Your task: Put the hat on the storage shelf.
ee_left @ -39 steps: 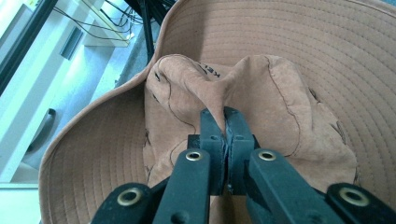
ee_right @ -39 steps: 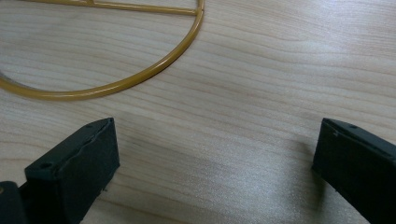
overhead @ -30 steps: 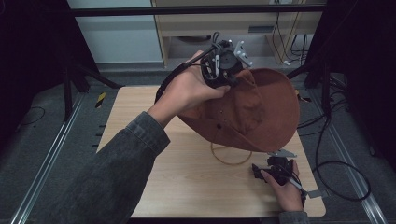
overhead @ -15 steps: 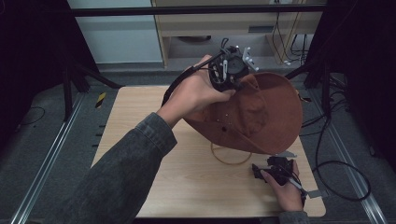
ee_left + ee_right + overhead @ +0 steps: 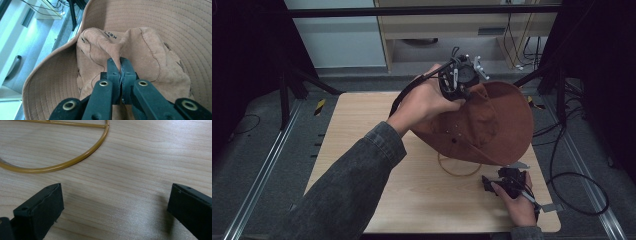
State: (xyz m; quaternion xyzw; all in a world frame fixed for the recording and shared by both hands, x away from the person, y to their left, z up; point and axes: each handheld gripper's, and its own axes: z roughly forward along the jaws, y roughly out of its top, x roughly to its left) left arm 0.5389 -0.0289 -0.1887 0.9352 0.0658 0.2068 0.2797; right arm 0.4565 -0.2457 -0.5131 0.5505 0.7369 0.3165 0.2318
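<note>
The wooden table (image 5: 362, 150) has rounded corners and a pale grain. Its left half lies bare, giving plenty of free room there, while the right half is crowded. A brown hat (image 5: 492, 125) hangs over the far right part of the table, its wide brim reaching close to the right edge and tilted toward the camera. The hat looks like soft suede, with rows of stitching ringing the brim and loose seams across the floppy crown (image 5: 140, 55).

The left gripper (image 5: 457, 82) is held high near the table's far edge. Its 2 jaws are pressed together on a pinched fold of the crown, as the left gripper view shows.

Under the hat, a thin ring (image 5: 459, 170) of gold-coloured metal wire rests flat on the wood, with a straight bar (image 5: 75, 123) crossing it.

The right gripper (image 5: 504, 181) sits low near the front right corner, just beside the ring. Its 2 jaws stand wide apart over bare wood, holding nothing (image 5: 115, 207).
</note>
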